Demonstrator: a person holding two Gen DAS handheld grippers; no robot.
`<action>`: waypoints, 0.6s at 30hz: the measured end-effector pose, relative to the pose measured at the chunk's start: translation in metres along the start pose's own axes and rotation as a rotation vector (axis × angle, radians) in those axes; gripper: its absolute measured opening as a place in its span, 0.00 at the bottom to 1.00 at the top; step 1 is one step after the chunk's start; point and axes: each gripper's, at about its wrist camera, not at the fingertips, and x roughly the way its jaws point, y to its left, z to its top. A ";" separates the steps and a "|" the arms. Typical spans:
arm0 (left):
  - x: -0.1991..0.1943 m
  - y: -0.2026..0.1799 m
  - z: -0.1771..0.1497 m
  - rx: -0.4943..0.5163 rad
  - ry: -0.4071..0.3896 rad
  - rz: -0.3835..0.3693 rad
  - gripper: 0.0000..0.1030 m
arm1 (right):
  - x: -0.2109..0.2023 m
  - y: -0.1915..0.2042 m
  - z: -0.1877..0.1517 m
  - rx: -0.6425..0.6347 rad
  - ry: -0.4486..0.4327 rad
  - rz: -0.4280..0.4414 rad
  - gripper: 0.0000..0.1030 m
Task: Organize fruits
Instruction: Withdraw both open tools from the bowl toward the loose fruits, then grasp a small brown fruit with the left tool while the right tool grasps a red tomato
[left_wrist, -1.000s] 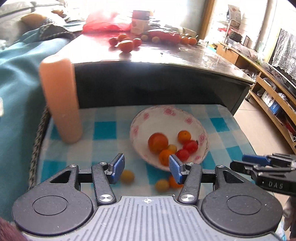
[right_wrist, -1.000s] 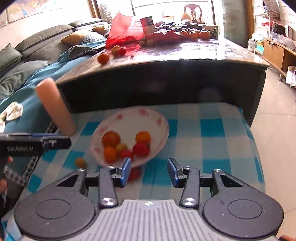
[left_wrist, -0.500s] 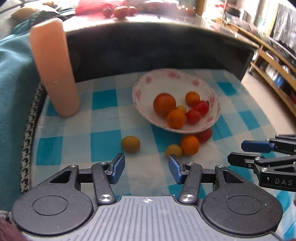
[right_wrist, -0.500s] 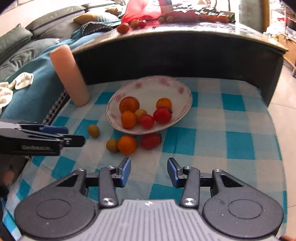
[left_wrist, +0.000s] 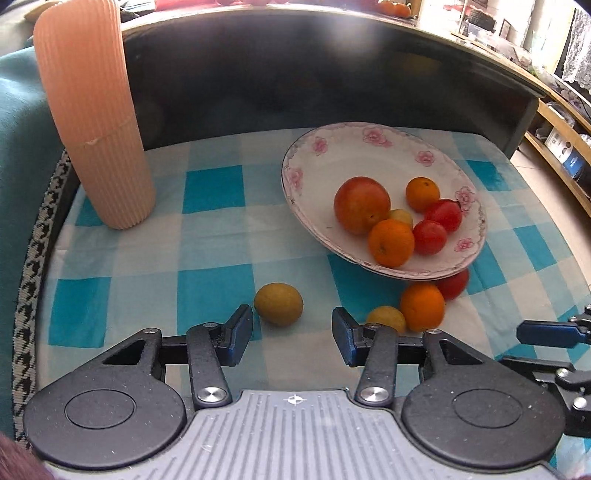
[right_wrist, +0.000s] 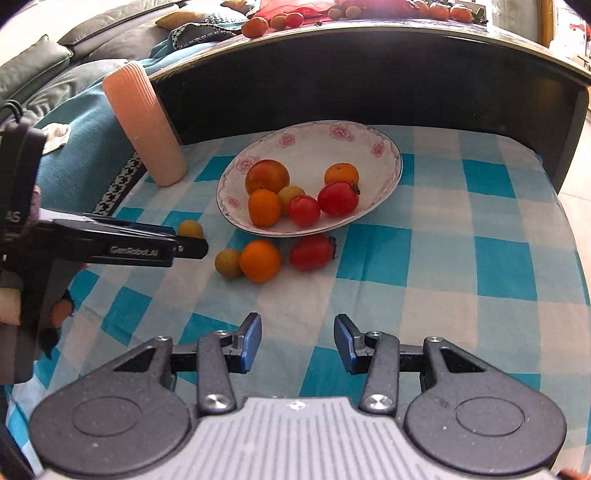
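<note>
Left wrist view | left hand-held gripper (left_wrist: 291, 334) closing, holding nothing; small round yellow-green fruit (left_wrist: 278, 303) just ahead of its fingertips | right hand-held gripper (right_wrist: 297, 343) part open, empty | risk: closing early may push fruit away
</note>
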 end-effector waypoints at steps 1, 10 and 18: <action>0.002 -0.001 0.000 0.002 0.001 0.004 0.54 | 0.000 0.000 0.000 0.001 0.000 0.003 0.55; 0.010 -0.004 0.001 0.009 -0.016 0.035 0.47 | 0.005 -0.001 -0.001 0.000 0.007 0.008 0.55; 0.006 0.000 0.002 -0.013 -0.002 0.038 0.36 | 0.010 0.000 -0.002 -0.016 0.001 -0.005 0.55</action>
